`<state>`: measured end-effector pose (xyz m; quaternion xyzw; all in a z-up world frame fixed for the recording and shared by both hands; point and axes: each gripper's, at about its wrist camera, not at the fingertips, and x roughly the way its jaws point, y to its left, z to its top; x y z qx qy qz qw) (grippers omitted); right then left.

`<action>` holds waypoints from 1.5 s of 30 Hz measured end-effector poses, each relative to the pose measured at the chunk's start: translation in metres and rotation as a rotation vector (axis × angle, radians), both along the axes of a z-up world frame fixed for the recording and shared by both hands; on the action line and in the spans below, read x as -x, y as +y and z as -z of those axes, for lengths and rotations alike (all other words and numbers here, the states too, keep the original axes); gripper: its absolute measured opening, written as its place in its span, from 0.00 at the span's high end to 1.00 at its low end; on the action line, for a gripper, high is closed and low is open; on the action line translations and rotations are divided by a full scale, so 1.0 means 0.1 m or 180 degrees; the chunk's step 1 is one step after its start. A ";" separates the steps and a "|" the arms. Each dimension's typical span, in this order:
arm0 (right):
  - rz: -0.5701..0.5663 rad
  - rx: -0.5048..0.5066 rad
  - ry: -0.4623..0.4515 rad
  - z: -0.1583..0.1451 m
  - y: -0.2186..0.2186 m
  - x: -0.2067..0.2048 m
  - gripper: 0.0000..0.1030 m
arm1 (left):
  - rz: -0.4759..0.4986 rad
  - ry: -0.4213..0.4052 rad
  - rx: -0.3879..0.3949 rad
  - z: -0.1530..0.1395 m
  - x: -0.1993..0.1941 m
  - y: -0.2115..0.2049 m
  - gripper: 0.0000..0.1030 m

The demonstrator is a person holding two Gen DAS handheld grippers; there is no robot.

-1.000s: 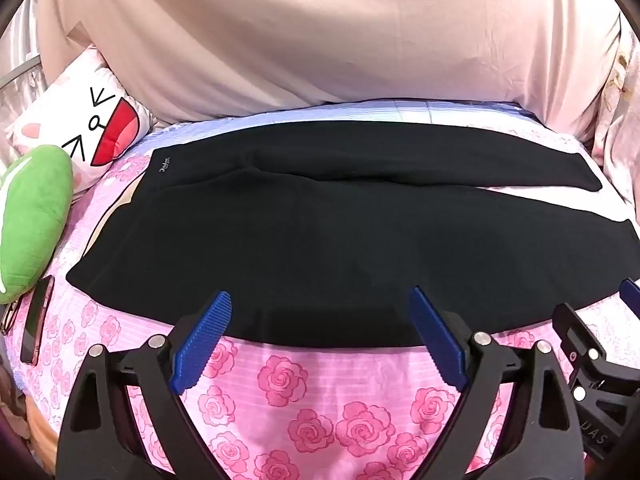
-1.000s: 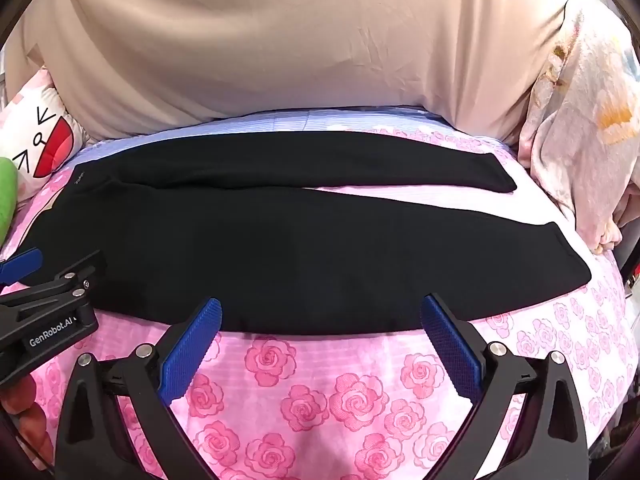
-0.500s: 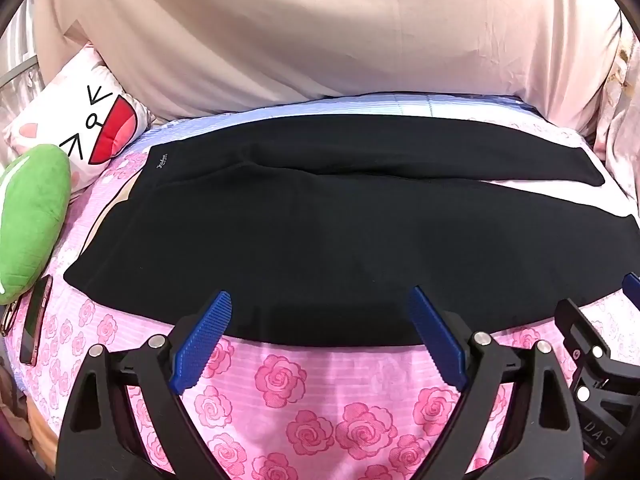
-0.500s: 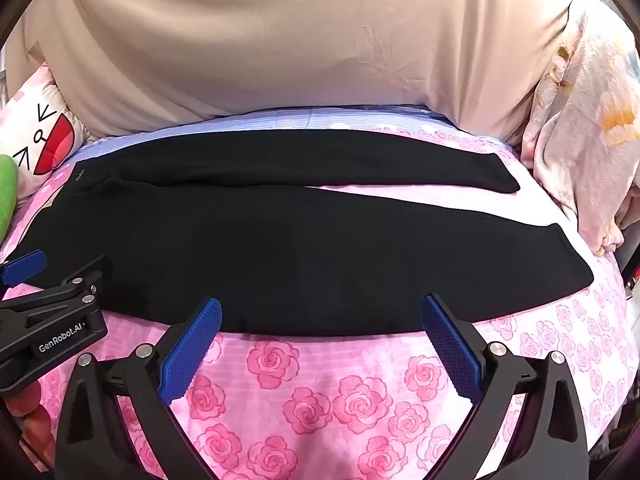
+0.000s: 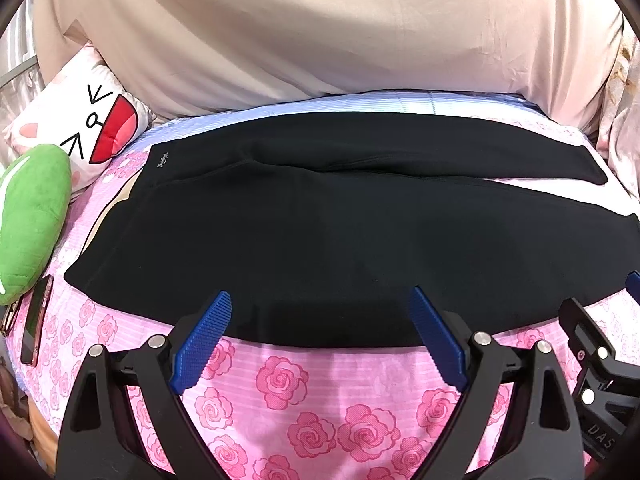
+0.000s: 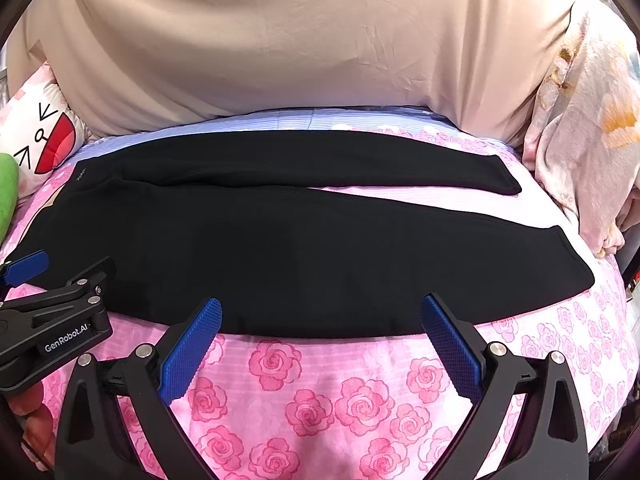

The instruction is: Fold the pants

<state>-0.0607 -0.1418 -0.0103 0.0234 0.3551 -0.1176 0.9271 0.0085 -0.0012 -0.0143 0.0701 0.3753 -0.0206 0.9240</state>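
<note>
both grippers (image 5: 320, 334) (image 6: 320, 340) angled down — jaws wide, empty.

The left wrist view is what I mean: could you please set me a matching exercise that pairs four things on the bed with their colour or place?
Things:
1. pants
2. plush cushion
3. phone
4. cartoon-face pillow

Descriptions:
A. green, at the left edge
B. black, spread flat across the rose-print sheet
C. white with a red open mouth, at the far left
D. lying on the sheet just below the green cushion

Pairs: 1-B, 2-A, 3-D, 4-C
</note>
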 end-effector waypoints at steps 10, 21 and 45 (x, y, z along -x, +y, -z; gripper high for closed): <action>0.0005 0.0005 0.0002 0.00 -0.01 0.00 0.05 | -0.0001 -0.0008 -0.0011 -0.02 -0.01 -0.03 0.14; 0.0000 0.0016 -0.0004 -0.03 -0.02 0.00 0.05 | -0.0009 -0.0023 -0.0017 -0.06 -0.01 -0.07 0.14; -0.0022 -0.0011 0.0014 -0.02 -0.04 -0.02 0.05 | 0.0006 -0.0022 -0.0042 -0.07 -0.03 -0.08 0.12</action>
